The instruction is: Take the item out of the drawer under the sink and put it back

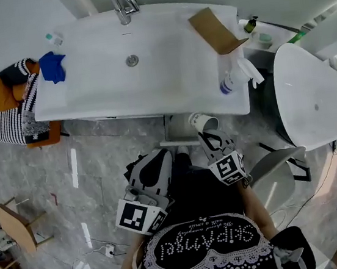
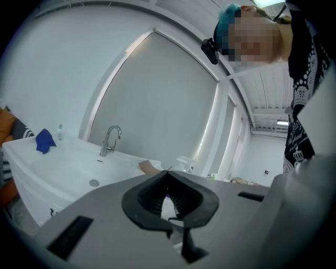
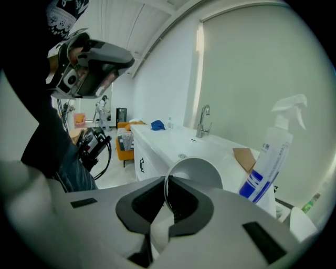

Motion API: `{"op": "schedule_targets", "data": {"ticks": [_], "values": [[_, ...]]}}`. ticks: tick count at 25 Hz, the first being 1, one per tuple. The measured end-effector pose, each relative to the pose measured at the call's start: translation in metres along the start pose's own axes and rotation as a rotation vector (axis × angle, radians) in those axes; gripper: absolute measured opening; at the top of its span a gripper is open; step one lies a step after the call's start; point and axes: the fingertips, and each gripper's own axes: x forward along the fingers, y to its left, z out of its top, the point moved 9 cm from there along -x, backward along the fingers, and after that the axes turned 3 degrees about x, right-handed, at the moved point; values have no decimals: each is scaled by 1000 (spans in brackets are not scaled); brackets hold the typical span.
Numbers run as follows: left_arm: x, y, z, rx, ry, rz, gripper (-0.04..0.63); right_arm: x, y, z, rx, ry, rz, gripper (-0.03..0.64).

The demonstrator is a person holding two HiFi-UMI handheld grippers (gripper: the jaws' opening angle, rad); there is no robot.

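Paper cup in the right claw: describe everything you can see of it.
The paper cup is plain white, thin-walled, apparently empty. The right claw is shut on its rim, one pad inside, one outside, so it lies tipped sideways, mouth toward the claw. It is in the air in front of the sink; nothing else touches it.

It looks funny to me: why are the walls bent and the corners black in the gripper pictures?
Left gripper view: the wide lens bends the straight window frame into arcs and darkens the corners. Right gripper view: same bending; the spray bottle seems to lean. Head view: sink edges bow slightly, light glares on the floor.
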Motion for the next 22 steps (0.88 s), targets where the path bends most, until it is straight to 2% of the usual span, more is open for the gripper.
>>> {"op": "schedule_targets", "data": {"ticks": [13, 22], "values": [[15, 2, 4, 20, -4, -90, 5, -35, -15, 40, 154, -195, -103, 26], [-1, 34, 21, 13, -30, -93, 5, -50, 6, 77, 221, -275, -200, 26]]}}
